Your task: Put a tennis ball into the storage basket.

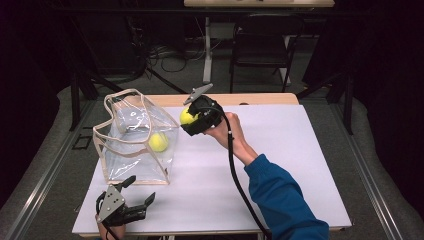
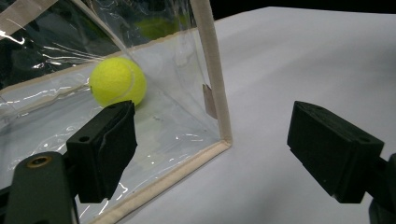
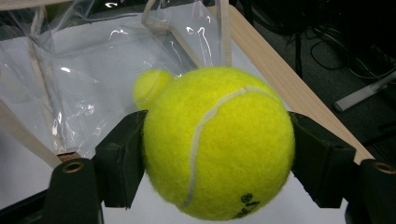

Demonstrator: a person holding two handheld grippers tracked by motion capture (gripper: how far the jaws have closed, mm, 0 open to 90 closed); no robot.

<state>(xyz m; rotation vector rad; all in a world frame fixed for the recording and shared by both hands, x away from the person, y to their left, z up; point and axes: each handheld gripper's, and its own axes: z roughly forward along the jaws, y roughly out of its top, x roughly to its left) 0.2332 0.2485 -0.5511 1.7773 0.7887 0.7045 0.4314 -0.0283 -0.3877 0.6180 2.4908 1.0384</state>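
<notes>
high view, centre frame: the right gripper [image 1: 192, 119] pinches a tennis ball [image 1: 187, 116] just beside the clear bag [image 1: 135, 145], where a second ball [image 1: 159, 142] already lies. best carried over the bag's open top before letting go. lower left, the left gripper [image 1: 131, 202] rests spread, holding nothing.

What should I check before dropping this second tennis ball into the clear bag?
1. Grip: right gripper shut on held tennis ball, fingers pressing both sides: ok.
2. Clear bag upright, mouth open at top: ok.
3. Held ball over the mouth: not ok; in the high view it sits beside the bag's right edge.
4. Room inside: one tennis ball in bag, floor space left: ok.
5. Left gripper open, near the bag's front corner, not steadying it: cannot tell if needed.
</notes>
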